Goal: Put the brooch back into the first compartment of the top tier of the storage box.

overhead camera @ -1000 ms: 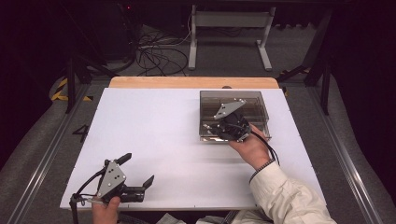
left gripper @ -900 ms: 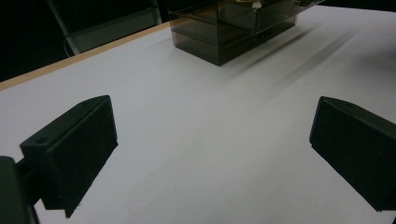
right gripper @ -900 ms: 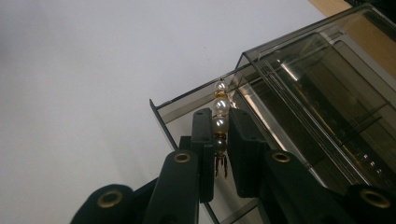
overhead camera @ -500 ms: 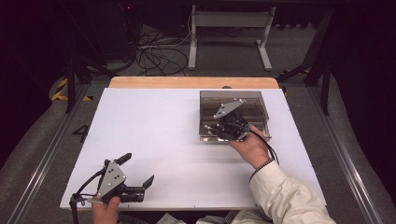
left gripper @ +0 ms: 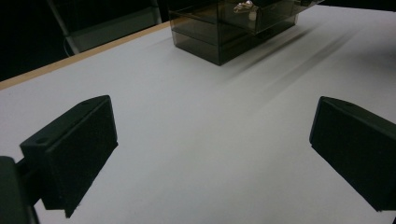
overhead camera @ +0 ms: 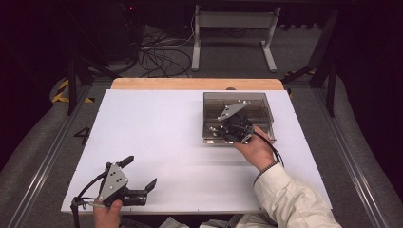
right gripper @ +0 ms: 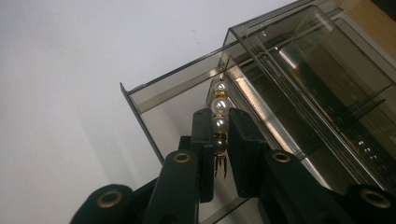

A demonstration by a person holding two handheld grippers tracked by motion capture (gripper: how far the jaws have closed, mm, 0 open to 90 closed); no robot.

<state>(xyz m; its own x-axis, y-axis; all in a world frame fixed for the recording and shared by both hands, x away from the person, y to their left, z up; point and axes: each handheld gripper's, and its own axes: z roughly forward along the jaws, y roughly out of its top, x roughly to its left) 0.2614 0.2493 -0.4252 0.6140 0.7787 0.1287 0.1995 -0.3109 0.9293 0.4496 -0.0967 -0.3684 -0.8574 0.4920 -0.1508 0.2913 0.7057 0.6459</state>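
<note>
A smoky clear plastic drawer box point(overhead camera: 259, 111) stands on the right half of the white table point(overhead camera: 166, 133). Its lower drawer point(right gripper: 154, 100) is pulled out. My right gripper point(right gripper: 219, 126) hangs over that open drawer, shut on a string of pearls with gold beads point(right gripper: 219, 109) that sticks up between its jaws. In the high view the right gripper point(overhead camera: 227, 129) sits at the box's front, held by a hand in a cream sleeve. My left gripper point(overhead camera: 141, 173) rests near the table's front left edge, open, with nothing between its pads point(left gripper: 74, 149).
The drawer box point(left gripper: 224, 32) lies far ahead of the left gripper, with bare white table between. A wooden strip point(overhead camera: 197, 84) edges the table's far side. Cables point(overhead camera: 161, 54) and a metal stand point(overhead camera: 233, 28) lie on the floor beyond.
</note>
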